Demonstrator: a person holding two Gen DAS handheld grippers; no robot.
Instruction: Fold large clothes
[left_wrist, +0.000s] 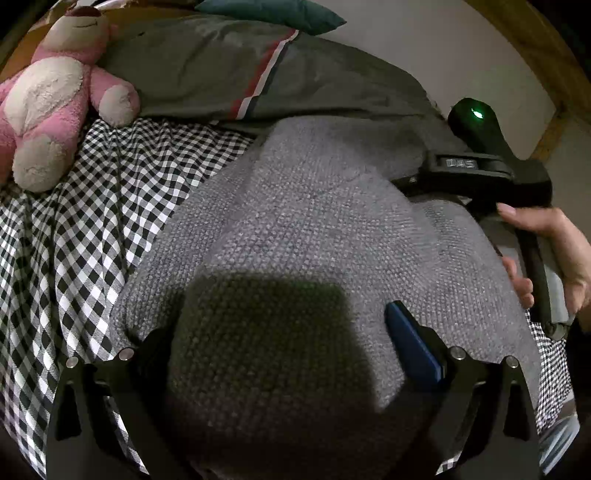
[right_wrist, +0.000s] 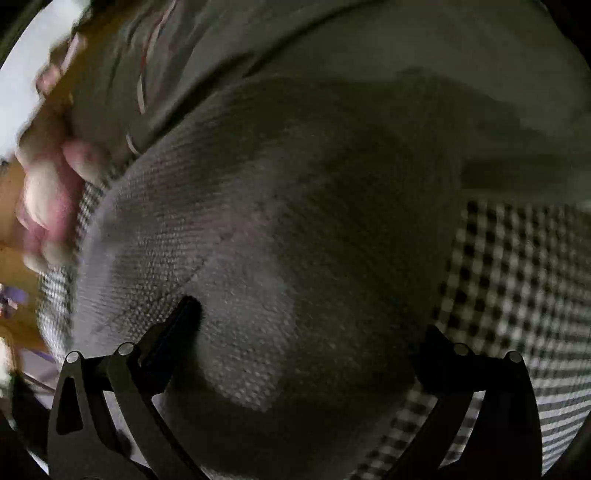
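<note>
Right under your left gripper (left_wrist: 291, 354) the grey knitted sweater (left_wrist: 314, 221) fills the view, lying in a bunched heap on the black-and-white checked bedsheet (left_wrist: 92, 221); the jaws stand wide apart with nothing between them, the blue-padded finger (left_wrist: 412, 343) resting on or just above the knit. Your right gripper (right_wrist: 306, 332) is likewise spread and holding nothing, low over the same sweater, with the checked sheet showing to its right; that view is blurred, so whether its fingers touch the cloth cannot be told. You look to be at the point between folds, pressing or about to take a new hold. The next move calls for finding a clear edge or corner of the knit, since only rounded bulk shows beneath both tools, and closing on one layer rather than a thick wad. Farther out, your hand (left_wrist: 554, 251) grips the right tool's handle over the sweater's far side. Beyond it lies a dark grey garment with a red and white stripe (left_wrist: 221, 74), touching the sweater's far edge and liable to be caught up. A pink plush toy (left_wrist: 55, 103) sits near on the left, and a teal cushion (left_wrist: 273, 13) lies at the back.
</note>
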